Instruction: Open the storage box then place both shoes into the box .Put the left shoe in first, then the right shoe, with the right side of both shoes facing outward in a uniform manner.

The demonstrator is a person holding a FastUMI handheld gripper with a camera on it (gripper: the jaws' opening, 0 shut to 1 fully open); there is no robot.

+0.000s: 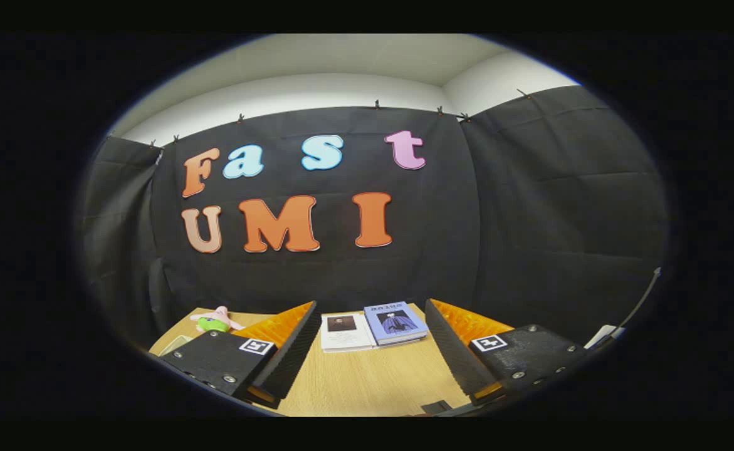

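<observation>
My gripper [372,308] is held level above a wooden table [367,382], pointing at the booth's back wall. Its two fingers [291,351] stand wide apart with nothing between them, so it is open. Bare wood lies in the gap between the fingers.
Beyond the fingers, two books lie side by side at the table's far edge: a white one [345,332] and a blue one [397,322]. A small pink and green toy [216,321] lies at the far left corner. A pale object with a thin rod [611,332] sits at the right.
</observation>
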